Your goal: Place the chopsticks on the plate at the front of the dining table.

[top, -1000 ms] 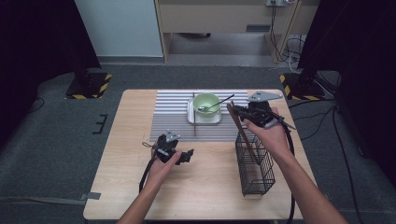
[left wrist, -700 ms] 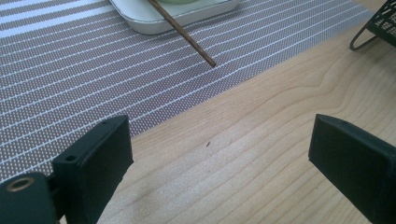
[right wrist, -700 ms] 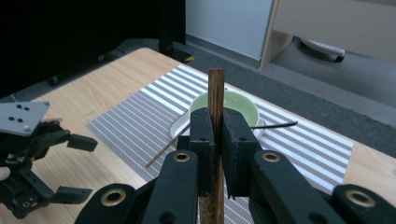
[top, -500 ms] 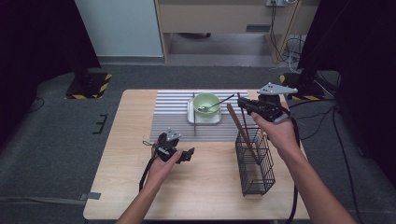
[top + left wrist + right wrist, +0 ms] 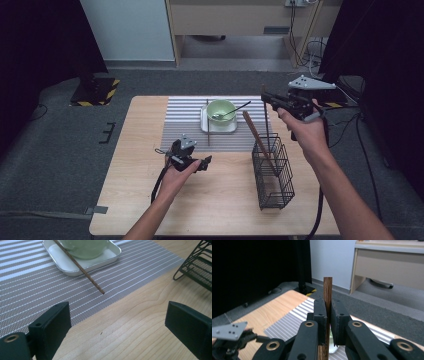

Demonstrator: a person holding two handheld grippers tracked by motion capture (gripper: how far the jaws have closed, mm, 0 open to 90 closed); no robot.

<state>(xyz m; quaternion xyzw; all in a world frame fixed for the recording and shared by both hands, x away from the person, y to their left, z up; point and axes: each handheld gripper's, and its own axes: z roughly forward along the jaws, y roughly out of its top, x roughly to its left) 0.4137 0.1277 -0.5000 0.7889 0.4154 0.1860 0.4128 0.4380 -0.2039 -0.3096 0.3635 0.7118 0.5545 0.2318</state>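
R gripper (image 5: 264, 97) is clamped tight on a thin dark wooden chopstick (image 5: 266, 125), held upright over the black wire basket (image 5: 272, 172), lower end inside it beside a wider brown wooden stick (image 5: 256, 137). L gripper (image 5: 202, 163) sits low over the pale wooden table (image 5: 130, 200), jaws wide apart, holding nothing.

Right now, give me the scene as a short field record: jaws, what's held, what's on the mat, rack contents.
right gripper: jaws shut on a chopstick, held upright above the wire rack
left gripper: jaws open, nothing between them, low over the table
striped mat: white tray with green bowl; spoon in the bowl
second chopstick: lying across the tray edge, tip on the mat
rack contents: a flat wooden utensil leaning out of the top
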